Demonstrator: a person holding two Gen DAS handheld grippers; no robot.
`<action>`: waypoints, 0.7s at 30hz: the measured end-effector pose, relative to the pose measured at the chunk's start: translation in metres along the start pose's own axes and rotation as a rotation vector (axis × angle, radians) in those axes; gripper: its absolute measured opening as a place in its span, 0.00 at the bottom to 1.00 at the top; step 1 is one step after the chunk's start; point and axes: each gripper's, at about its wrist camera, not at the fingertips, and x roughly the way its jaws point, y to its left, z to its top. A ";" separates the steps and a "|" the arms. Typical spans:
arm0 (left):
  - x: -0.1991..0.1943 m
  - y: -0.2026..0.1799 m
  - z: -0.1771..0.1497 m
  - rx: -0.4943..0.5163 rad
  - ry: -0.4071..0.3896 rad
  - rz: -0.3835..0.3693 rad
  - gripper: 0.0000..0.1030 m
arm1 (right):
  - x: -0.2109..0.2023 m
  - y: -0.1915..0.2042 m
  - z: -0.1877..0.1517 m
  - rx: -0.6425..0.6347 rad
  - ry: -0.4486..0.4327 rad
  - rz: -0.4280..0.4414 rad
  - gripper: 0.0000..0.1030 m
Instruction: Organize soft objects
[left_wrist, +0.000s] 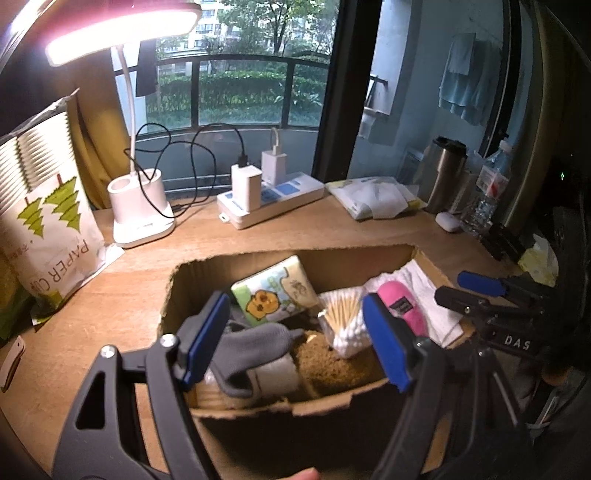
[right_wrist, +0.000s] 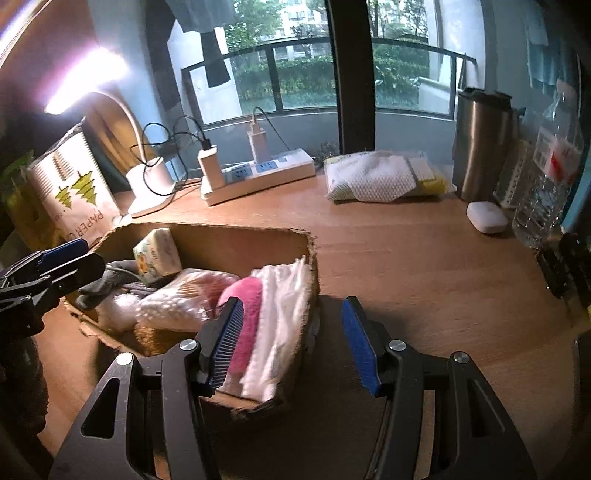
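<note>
An open cardboard box (left_wrist: 207, 266) (right_wrist: 221, 236) sits on the wooden desk. It holds a cartoon tissue pack (left_wrist: 275, 290) (right_wrist: 157, 254), grey socks (left_wrist: 255, 347), a bag of cotton swabs (left_wrist: 345, 317) (right_wrist: 173, 302), a pink soft item (left_wrist: 402, 306) (right_wrist: 247, 314) and a white cloth (left_wrist: 436, 299) (right_wrist: 284, 317). My left gripper (left_wrist: 295, 343) is open and empty above the box. My right gripper (right_wrist: 291, 343) is open and empty over the box's right wall, its left finger by the pink item.
A desk lamp (left_wrist: 142, 206), a power strip with chargers (left_wrist: 269, 199) (right_wrist: 258, 173), a paper cup bag (left_wrist: 48, 229) and a wipes pack (right_wrist: 380, 177) line the back. A steel flask (right_wrist: 480, 144), a water bottle (right_wrist: 546, 173) and a white earbud case (right_wrist: 485, 217) stand at right.
</note>
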 end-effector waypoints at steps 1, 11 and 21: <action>-0.003 0.001 -0.001 -0.001 -0.002 -0.002 0.73 | -0.002 0.002 0.000 -0.004 -0.002 0.001 0.57; -0.036 0.003 -0.016 0.000 -0.033 -0.016 0.74 | -0.030 0.029 -0.007 -0.041 -0.035 0.004 0.57; -0.070 0.005 -0.034 0.004 -0.064 -0.023 0.74 | -0.057 0.054 -0.022 -0.073 -0.064 0.012 0.57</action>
